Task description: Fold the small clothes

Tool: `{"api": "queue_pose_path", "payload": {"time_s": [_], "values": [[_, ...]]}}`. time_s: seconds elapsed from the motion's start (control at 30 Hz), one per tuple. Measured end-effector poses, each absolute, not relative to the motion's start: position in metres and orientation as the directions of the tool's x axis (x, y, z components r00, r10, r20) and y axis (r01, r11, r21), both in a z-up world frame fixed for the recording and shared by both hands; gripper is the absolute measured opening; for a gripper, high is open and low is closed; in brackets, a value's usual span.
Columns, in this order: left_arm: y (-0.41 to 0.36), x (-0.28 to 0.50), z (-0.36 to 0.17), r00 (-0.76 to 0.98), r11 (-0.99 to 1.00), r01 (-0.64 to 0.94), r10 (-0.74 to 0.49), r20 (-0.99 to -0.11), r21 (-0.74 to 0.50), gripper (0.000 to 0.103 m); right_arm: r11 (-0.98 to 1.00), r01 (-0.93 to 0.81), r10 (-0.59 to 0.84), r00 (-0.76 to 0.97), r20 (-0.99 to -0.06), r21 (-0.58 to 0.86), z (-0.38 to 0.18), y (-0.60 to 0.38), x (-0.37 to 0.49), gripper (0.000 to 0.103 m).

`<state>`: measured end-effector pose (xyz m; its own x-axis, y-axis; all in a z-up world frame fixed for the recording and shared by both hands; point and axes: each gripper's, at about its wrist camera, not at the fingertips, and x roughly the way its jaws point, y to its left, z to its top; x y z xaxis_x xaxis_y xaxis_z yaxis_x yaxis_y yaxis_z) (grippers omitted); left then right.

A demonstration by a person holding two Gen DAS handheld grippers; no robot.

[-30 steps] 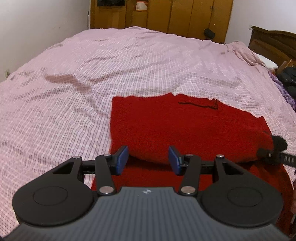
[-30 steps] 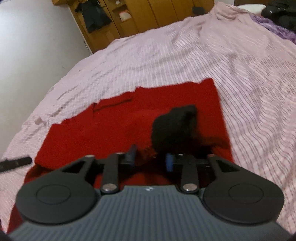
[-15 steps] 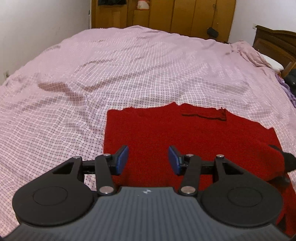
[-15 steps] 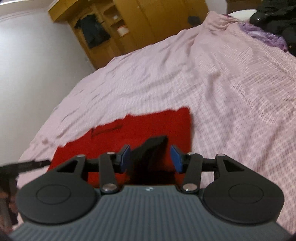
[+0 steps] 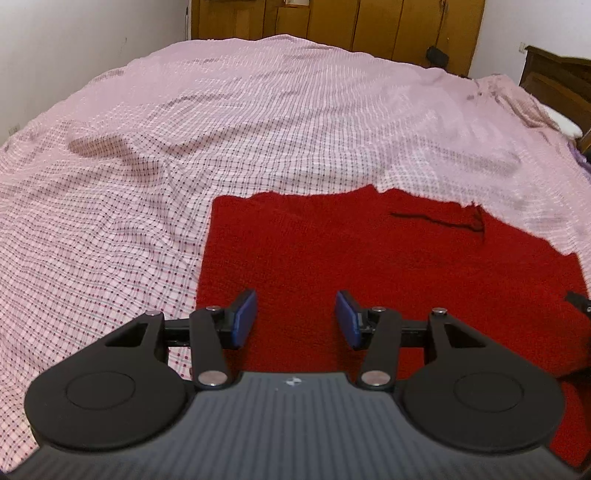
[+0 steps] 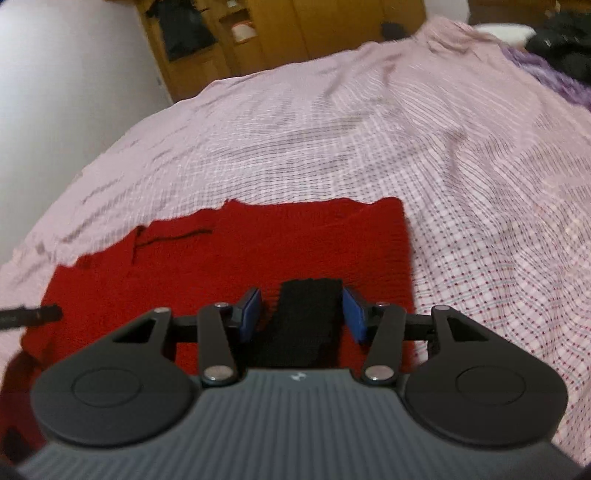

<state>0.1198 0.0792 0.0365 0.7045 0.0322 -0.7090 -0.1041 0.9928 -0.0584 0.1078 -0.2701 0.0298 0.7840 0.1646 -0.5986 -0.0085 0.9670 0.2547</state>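
Observation:
A red knit garment [image 5: 369, 258] lies flat on the pink checked bedspread [image 5: 184, 147]; it also shows in the right wrist view [image 6: 258, 251]. My left gripper [image 5: 295, 317] is open and empty, hovering over the garment's near left part. My right gripper [image 6: 301, 314] is open over the garment's near right part, with a black knit cuff [image 6: 308, 317] lying between its blue pads, not clamped. The left gripper's tip [image 6: 33, 314] shows at the left edge of the right wrist view.
The bedspread [image 6: 480, 184] spreads wide around the garment. Wooden wardrobes [image 5: 332, 22] stand beyond the bed. A dark headboard [image 5: 554, 74] and dark and purple clothes [image 6: 554, 48] lie at the right. A white wall [image 5: 55, 55] is on the left.
My right gripper opened and let go of the black cuff, which now lies flat on the red garment. Both grippers pulled back and lifted slightly. The garment has settled flat.

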Motion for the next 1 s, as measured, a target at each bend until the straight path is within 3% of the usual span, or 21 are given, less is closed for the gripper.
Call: {"api": "queue_pose_path", "payload": {"time_s": [0.03,0.1,0.27,0.4,0.57,0.77,1.0], "values": [[0.078,0.120,0.035,0.709,0.994,-0.101,0.038,-0.704,-0.048,0.056,0.972,-0.026,0.164,0.782,-0.601,0.232,0.030,-0.268,0.108,0.032],[0.075,0.119,0.033,0.719,0.995,-0.097,0.050,-0.693,-0.028,0.056,0.974,-0.058,0.181,0.781,-0.598,0.219,0.034,-0.266,0.107,0.018],[0.073,0.120,0.036,0.747,0.995,-0.094,0.042,-0.663,-0.042,0.056,0.979,-0.064,0.153,0.854,-0.497,0.192,0.064,-0.271,0.101,0.013],[0.073,0.129,0.038,0.767,0.993,-0.104,0.042,-0.640,-0.060,0.056,0.980,-0.052,0.140,0.870,-0.474,0.194,0.072,-0.277,0.113,0.013],[0.074,0.149,0.020,0.760,0.993,-0.118,0.081,-0.645,-0.014,0.056,0.989,-0.013,0.095,0.819,-0.566,0.147,0.039,-0.274,0.137,0.013],[0.079,0.156,0.008,0.746,0.993,-0.118,0.088,-0.660,-0.001,0.065,0.984,0.022,0.087,0.812,-0.577,0.178,0.014,-0.280,0.143,0.017],[0.079,0.156,0.011,0.745,0.994,-0.113,0.093,-0.660,0.012,0.066,0.975,0.042,0.092,0.821,-0.564,0.220,0.020,-0.285,0.136,0.031]]}}
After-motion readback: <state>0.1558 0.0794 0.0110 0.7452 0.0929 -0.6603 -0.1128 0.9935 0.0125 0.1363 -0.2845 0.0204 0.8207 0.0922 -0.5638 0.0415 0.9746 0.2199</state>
